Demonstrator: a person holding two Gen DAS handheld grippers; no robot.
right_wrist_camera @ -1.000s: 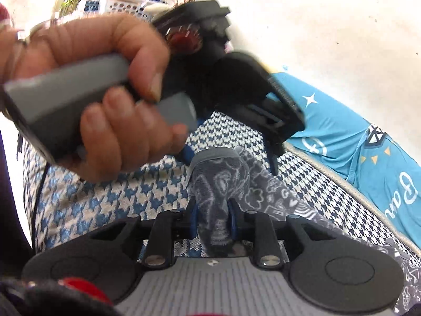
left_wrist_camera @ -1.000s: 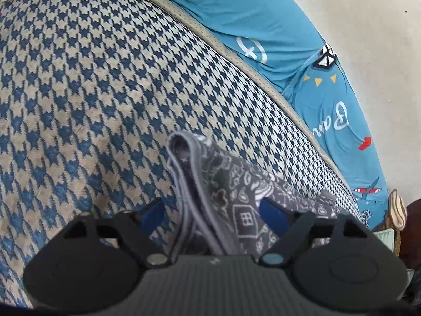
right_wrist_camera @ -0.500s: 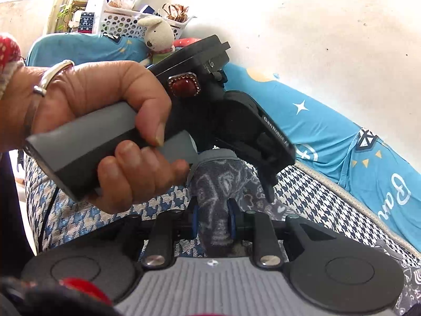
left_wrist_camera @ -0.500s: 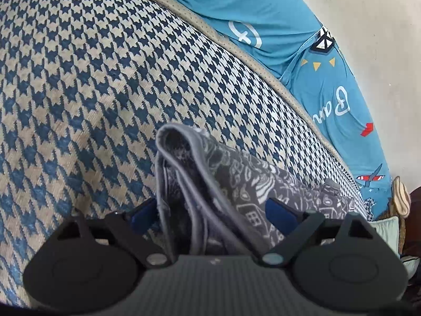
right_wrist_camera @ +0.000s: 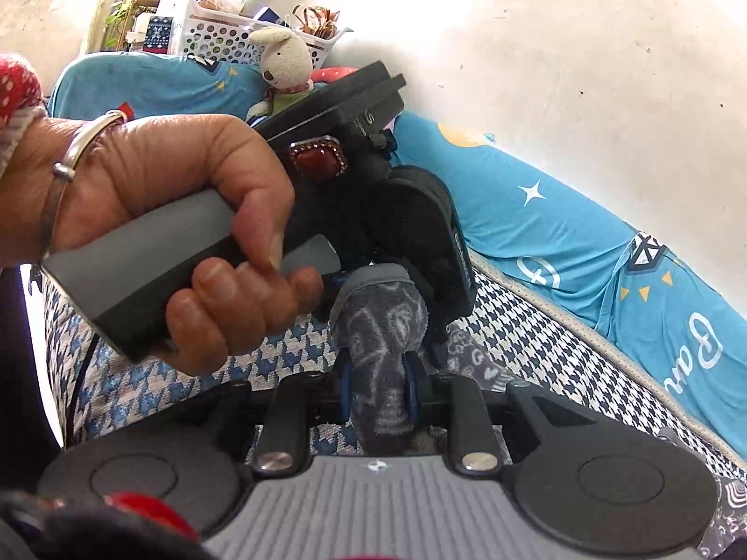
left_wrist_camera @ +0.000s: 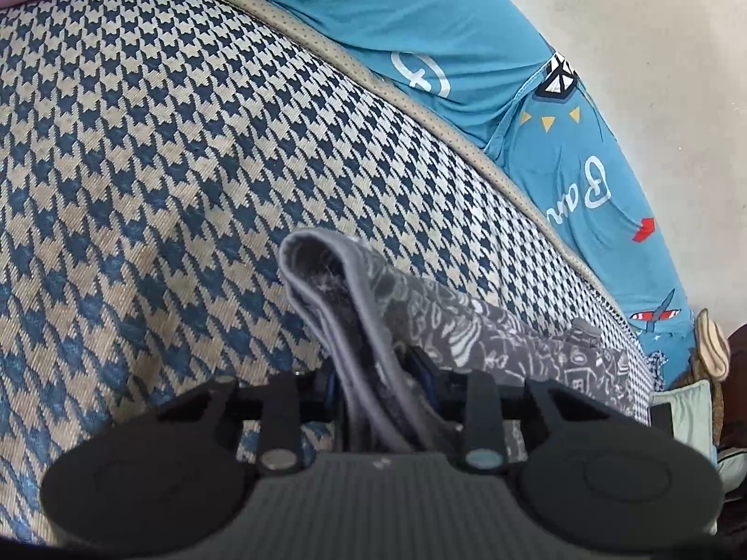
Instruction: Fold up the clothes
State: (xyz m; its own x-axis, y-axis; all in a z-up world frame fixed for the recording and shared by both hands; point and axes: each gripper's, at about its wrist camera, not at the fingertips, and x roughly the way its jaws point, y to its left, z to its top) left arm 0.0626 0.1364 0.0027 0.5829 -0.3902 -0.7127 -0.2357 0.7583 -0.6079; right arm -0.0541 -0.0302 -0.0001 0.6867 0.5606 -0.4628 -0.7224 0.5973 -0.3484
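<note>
A grey patterned garment (left_wrist_camera: 373, 298) with a plain grey hem lies bunched on a blue-and-beige houndstooth cover (left_wrist_camera: 140, 163). In the left wrist view my left gripper (left_wrist_camera: 380, 385) is closing its jaws, and the folded hem stands pinched between its blue pads. In the right wrist view my right gripper (right_wrist_camera: 378, 389) is shut on another bunch of the same garment (right_wrist_camera: 380, 322), which stands up between the pads. A person's hand (right_wrist_camera: 186, 214) with a bangle and a red-stone ring holds the left gripper's handle just ahead of my right gripper.
A blue printed sheet (left_wrist_camera: 537, 107) runs along the far edge of the houndstooth cover, against a pale wall (right_wrist_camera: 560, 70). A plush rabbit (right_wrist_camera: 282, 70) and a white basket (right_wrist_camera: 224, 37) sit at the back left. More grey patterned cloth (left_wrist_camera: 583, 364) trails to the right.
The left gripper's jaws have gone from wide apart to pinched on the garment's hem. The right gripper still holds its bunch; the hand with the left gripper has sunk slightly in its view.
</note>
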